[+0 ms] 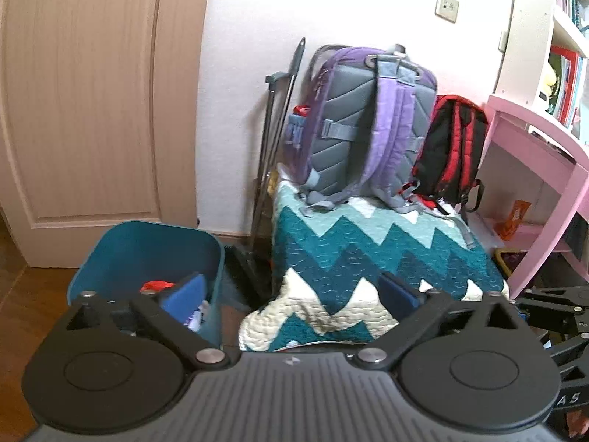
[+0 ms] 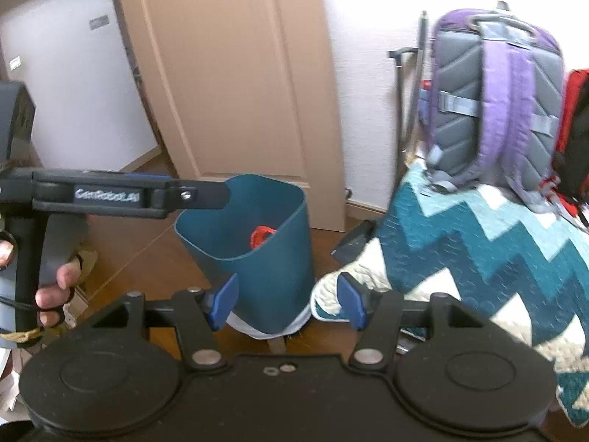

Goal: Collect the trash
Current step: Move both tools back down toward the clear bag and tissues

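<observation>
Bedroom corner: wood floor (image 2: 147, 243), closed door (image 1: 84, 103) at 10 o'clock in the left wrist view, quilt (image 1: 368, 258) over a low seat at 3 o'clock of the bin, purple backpack (image 1: 368, 121) and red backpack (image 1: 449, 147) standing on the quilt

1. Task thing: the teal bin (image 2: 265, 250) stands on the floor between door and quilt, near the quilt's hanging edge. Red trash (image 2: 261, 235) lies inside it; a white liner edge (image 2: 265, 328) shows at its base

2. Left gripper (image 1: 291, 291): jaws at full spread, nothing between the blue pads. In the right wrist view its tip sits at the bin rim, at 9 o'clock of the opening

3. Right gripper (image 2: 287, 302): jaws well apart, framing the lower bin wall. The pads appear not to press on it, and no trash is held

4. Step in hand, as judged: a drop into the bin looks complete, both grippers empty. The next move calls for locating another piece of trash; paper scraps (image 2: 9, 379) at 8 o'clock in the right wrist view may qualify, identity unclear

5. Clearances: open floor lies at 9 o'clock of the bin. At 3 o'clock the quilt edge and a dark dustpan (image 2: 353, 243) crowd the path. Keep the left fingers clear of the bin rim to avoid tipping it
</observation>
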